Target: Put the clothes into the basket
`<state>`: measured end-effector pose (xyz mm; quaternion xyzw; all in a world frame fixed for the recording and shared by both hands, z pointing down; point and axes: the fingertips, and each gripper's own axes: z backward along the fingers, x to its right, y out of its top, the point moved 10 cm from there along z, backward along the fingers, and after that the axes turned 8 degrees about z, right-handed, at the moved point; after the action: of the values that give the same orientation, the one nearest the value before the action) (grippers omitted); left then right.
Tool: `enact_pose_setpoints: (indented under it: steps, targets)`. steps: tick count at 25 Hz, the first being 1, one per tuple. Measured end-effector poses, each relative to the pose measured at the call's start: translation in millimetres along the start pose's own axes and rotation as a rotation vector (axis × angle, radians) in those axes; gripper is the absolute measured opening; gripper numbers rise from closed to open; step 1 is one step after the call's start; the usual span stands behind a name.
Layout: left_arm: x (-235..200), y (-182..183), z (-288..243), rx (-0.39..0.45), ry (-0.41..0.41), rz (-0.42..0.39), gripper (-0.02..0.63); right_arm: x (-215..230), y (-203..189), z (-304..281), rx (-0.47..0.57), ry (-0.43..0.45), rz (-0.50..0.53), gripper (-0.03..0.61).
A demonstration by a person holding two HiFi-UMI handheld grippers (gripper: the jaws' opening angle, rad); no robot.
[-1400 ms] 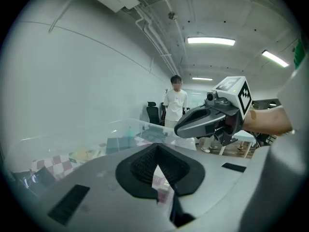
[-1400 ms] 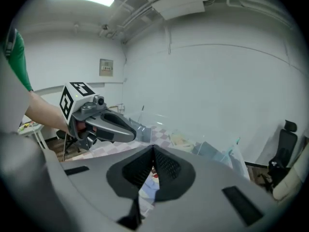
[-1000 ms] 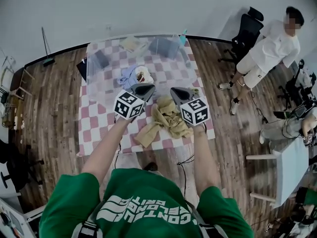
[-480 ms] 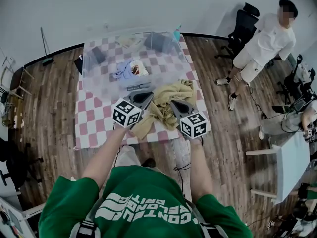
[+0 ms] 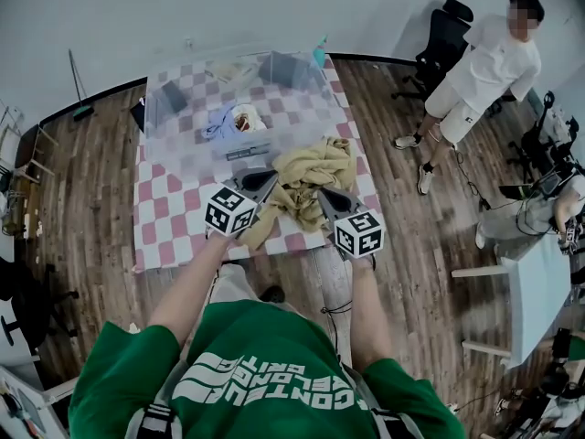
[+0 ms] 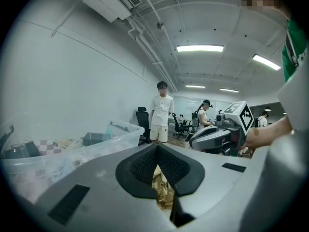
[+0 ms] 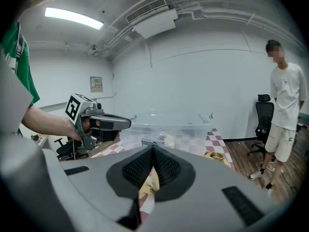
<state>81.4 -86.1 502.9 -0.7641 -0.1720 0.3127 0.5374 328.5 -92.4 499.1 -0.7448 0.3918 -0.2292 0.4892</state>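
Observation:
A tan cloth (image 5: 309, 174) lies bunched on the pink-checked table (image 5: 174, 213), with a tail running toward the near edge. The clear plastic basket (image 5: 183, 108) stands at the back of the table and holds a blue garment (image 5: 219, 124) and a white-and-red one (image 5: 244, 120). My left gripper (image 5: 258, 182) hovers by the cloth's left side, jaws shut with nothing between them. My right gripper (image 5: 329, 196) is over the cloth's near right part, also shut and empty. In the left gripper view the left gripper (image 6: 157, 148) has tan cloth (image 6: 163, 190) below it. The right gripper (image 7: 153, 149) faces the basket (image 7: 169, 125).
A person in white (image 5: 480, 67) stands on the wood floor at the right, next to a black office chair (image 5: 441, 48). A white table (image 5: 535, 305) is at the far right. A dark object (image 5: 137, 115) hangs at the table's back left corner.
Both grippers have drawn back toward the table's near edge and sunk a little. More of the tan cloth now shows beyond them.

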Motion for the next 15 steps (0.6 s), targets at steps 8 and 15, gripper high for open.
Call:
enact_pose_setpoints:
  steps: [8, 15]
  targets:
    - [5.7, -23.6, -11.3, -0.043, 0.016, 0.018, 0.002, 12.1, -27.1, 24.2, -0.025, -0.032, -0.010, 0.009]
    - [3.7, -53.1, -22.2, -0.086, 0.036, 0.044, 0.003, 23.7, -54.5, 33.3, -0.078, -0.047, 0.018, 0.009]
